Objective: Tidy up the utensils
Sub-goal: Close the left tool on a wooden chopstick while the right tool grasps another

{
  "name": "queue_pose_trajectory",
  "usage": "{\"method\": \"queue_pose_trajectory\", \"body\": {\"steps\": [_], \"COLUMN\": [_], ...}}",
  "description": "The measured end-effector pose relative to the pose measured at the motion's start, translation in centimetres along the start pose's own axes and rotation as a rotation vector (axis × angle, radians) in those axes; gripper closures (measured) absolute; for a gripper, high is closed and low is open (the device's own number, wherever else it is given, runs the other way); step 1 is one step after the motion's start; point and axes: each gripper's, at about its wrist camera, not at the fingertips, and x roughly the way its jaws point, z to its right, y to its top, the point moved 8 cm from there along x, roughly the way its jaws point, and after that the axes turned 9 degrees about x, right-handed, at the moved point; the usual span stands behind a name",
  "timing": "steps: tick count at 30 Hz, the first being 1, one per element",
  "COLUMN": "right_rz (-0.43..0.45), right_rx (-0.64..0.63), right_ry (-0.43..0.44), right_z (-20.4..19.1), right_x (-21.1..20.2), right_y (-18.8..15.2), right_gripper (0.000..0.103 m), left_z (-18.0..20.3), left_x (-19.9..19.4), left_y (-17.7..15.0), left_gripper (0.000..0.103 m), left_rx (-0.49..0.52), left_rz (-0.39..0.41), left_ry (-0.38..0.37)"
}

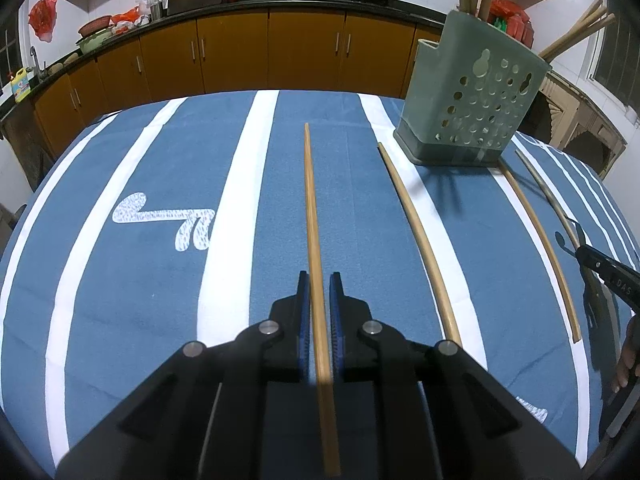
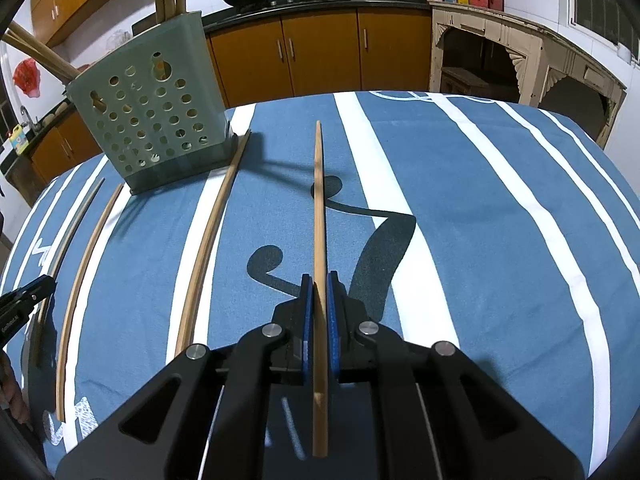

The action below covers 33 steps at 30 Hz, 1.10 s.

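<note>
Right tool (image 2: 320, 276) is clenched on a slim wooden chopstick (image 2: 319, 216), its blue ribbed pads pressed flat against the shaft; the stick runs forward between the matte black fingers and tapers to a rounded tip above the cloth. Left tool (image 1: 319, 276) straddles another chopstick (image 1: 311, 216) of the same pale brown wood, but a sliver of gap shows on each side between pad and shaft, so whether it grips I cannot tell. Beyond the tools, more long round sticks lie nearly parallel on the surface: a second one (image 1: 416, 236) just right of the left tool, and a third (image 1: 540, 248) whose far end touches the base of the holder (image 1: 472, 96). That holder is a translucent grey-green plastic caddy, its flat wall pierced with round holes, standing upright with several chopsticks poking out of its top. Under everything lies a blue cloth (image 1: 160, 160) with broad white stripes, finely woven.
</note>
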Motion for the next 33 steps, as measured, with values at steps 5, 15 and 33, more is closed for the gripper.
{"method": "queue_pose_trajectory", "body": {"steps": [5, 15, 33], "right_rz": [0.0, 0.001, 0.035], "right_rx": [0.0, -0.005, -0.01], "right_ry": [0.0, -0.005, 0.057], "right_z": [0.0, 0.0, 0.1], "right_x": [0.0, -0.1, -2.9], "right_y": [0.0, -0.2, -0.6], "right_gripper": [0.095, 0.094, 0.095], "left_z": [0.0, 0.1, 0.5], "left_x": [0.0, 0.0, -2.2], "left_y": [0.0, -0.1, -1.4], "left_gripper": [0.091, 0.091, 0.095], "left_rx": [-0.003, -0.002, 0.005], "left_rz": [0.001, 0.001, -0.002], "left_ry": [-0.001, 0.004, 0.008]}}
